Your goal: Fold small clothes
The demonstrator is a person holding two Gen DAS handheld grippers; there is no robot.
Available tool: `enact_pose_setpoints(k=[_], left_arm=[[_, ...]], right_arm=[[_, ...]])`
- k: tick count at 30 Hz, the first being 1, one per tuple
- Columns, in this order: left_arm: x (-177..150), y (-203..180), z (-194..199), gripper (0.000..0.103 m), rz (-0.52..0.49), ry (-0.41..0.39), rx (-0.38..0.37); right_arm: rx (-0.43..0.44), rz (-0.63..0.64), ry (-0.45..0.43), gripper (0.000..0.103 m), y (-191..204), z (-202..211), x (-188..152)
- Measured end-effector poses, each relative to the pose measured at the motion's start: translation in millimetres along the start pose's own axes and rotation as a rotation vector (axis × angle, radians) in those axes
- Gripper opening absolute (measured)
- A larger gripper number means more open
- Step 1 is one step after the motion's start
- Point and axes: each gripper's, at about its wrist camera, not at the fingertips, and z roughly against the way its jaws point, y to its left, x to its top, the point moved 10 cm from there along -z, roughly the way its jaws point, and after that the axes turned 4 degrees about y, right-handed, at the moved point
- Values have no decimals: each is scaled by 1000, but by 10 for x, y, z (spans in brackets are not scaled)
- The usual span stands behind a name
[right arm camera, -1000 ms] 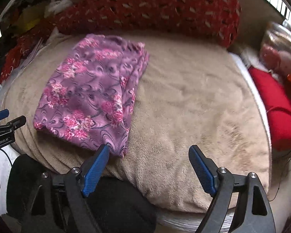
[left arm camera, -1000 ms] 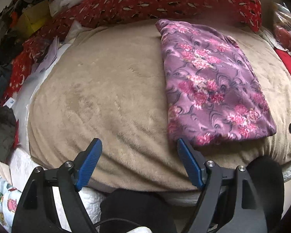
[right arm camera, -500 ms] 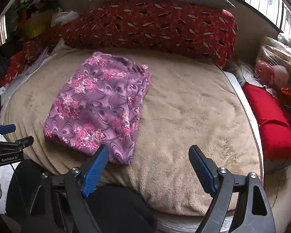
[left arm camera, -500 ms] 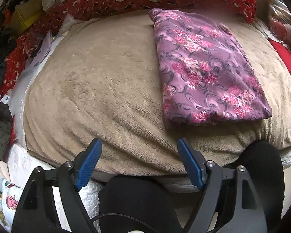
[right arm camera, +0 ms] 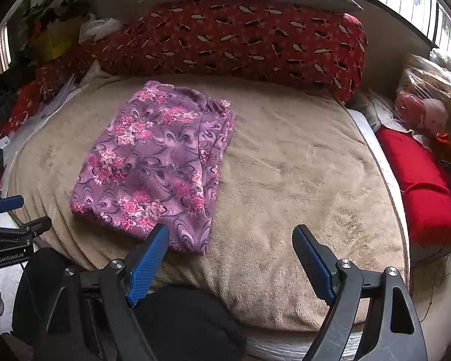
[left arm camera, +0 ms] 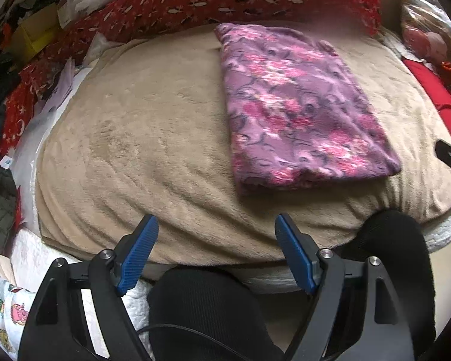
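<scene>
**Inspector:** Tongs first, left wrist view. Condition?

**Assistant:** Left gripper (left arm camera: 215,240) has its blue pads spread wide apart with nothing between them. It hangs off the near edge of the beige blanket (left arm camera: 141,138), above the person's dark-clad knees (left arm camera: 207,310), and touches no cloth.

**Inspector:** Task item in that view?

**Assistant:** Purple floral garment (left arm camera: 297,105) lies flat on the blanket, up and to the right of the gripper and apart from it. It reads as a tidy rectangle with a doubled near edge. That view is slightly smeared, so I cannot count the layers.

**Inspector:** Right wrist view.

**Assistant:** Right gripper (right arm camera: 230,258) is likewise parted and empty, at the near edge of the blanket. Its left pad sits just in front of the garment's (right arm camera: 156,162) near corner; whether they touch cannot be judged. Stacked edges show along the garment's right side. A red patterned bolster (right arm camera: 240,39) lies behind it, clear of it.

**Inspector:** Progress?

**Assistant:** In my judgement, this piece is folded, or very nearly so. At most one further fold or a move aside is left. No other unfolded item can be confirmed on the blanket.

**Inspector:** Pose?

**Assistant:** Both tools are level, pointed forward over the bed and positioned off its edge.
</scene>
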Motion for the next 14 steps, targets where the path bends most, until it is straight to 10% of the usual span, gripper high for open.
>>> enact_pose_setpoints(k=[14], left_arm=[[-32, -400, 98, 80, -76, 35, 4]], right_arm=[[-54, -8, 2, 86, -173, 30, -84]])
